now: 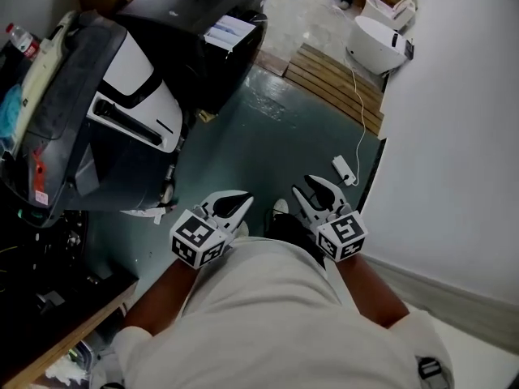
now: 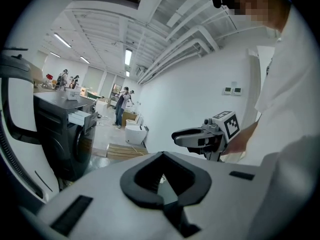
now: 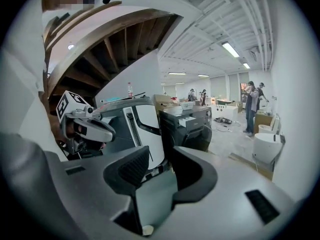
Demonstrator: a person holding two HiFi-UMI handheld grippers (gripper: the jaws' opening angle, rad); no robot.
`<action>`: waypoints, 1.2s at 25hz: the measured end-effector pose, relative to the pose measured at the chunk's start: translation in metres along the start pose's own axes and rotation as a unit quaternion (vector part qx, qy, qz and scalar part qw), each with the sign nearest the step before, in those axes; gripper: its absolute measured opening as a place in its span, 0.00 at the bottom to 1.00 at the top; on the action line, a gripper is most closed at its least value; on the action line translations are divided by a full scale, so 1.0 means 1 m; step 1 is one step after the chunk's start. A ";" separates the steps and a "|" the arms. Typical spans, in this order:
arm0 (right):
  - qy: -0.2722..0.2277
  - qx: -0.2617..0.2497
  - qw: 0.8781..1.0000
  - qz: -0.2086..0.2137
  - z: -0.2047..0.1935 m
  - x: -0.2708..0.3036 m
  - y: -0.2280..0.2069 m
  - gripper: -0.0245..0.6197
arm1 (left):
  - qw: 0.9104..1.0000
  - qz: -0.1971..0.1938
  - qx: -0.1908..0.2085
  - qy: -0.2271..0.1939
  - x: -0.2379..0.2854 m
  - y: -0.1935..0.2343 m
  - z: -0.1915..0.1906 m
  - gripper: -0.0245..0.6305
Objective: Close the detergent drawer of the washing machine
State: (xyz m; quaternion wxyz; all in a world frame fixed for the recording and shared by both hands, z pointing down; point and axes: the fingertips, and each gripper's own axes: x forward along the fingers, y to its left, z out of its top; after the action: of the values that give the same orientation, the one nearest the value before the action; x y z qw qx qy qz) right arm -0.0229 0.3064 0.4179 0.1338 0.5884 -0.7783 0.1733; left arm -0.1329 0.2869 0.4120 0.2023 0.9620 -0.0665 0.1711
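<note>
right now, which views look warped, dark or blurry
Head view: evenly lit and sharp, though the black washing machine shows little detail. Left gripper view: heavy fisheye bend, black corners, bright ceiling lights. Right gripper view: same fisheye, shadowed stair underside.

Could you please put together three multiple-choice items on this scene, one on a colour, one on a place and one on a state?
1. What colour is the washing machine? A white; B red; C black.
2. Where does the white power strip lie? A on the wooden pallet; B on the green floor beside the white wall; C on top of the washing machine.
3. How does the detergent drawer stand? A pulled out; B pushed in flush; C lying on the floor.

Key: 1 C, its top and front are black. 2 B, it lies on bare floor close to the wall. 3 A, the white drawer juts from the machine's front.
</note>
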 end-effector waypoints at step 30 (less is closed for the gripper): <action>0.007 -0.034 0.986 0.160 0.077 0.190 -0.288 0.24 | 0.976 0.206 -0.064 -0.013 0.194 0.166 0.140 0.03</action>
State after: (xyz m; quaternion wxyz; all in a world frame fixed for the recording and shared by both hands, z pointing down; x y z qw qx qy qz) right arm 0.2027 0.0370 0.4589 0.1293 0.4502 -0.8671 0.1699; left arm 0.0576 0.0668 0.4213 0.2232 0.9149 -0.2764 0.1916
